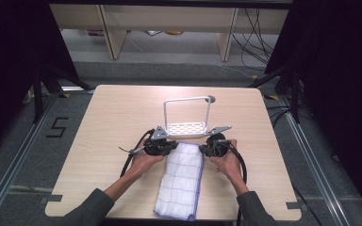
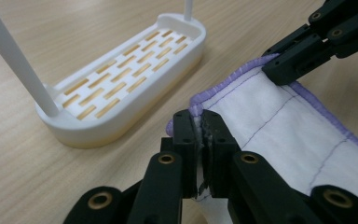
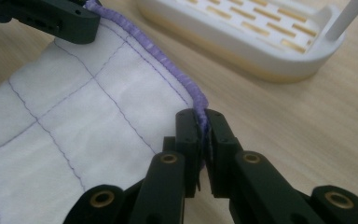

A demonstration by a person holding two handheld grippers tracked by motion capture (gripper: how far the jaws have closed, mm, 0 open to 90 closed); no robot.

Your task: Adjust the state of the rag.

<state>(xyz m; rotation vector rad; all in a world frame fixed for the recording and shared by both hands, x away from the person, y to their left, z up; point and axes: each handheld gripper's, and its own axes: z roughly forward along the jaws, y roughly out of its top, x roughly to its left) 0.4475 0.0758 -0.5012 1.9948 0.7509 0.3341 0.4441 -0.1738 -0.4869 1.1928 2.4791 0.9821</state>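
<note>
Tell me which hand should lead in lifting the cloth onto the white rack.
Neither, really: both look equally placed. The left gripper and the right gripper are each shut on a far corner of the cloth, just short of the rack. Lift together.

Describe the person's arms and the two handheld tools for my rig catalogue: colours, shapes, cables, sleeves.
Both forearms wear dark grey-green sleeves. The left claw and right claw are matte black, with flat jaws on linkage arms pinned with brass-coloured rivets. Each body carries a grey three-cornered plate and trails a black cable.
</note>
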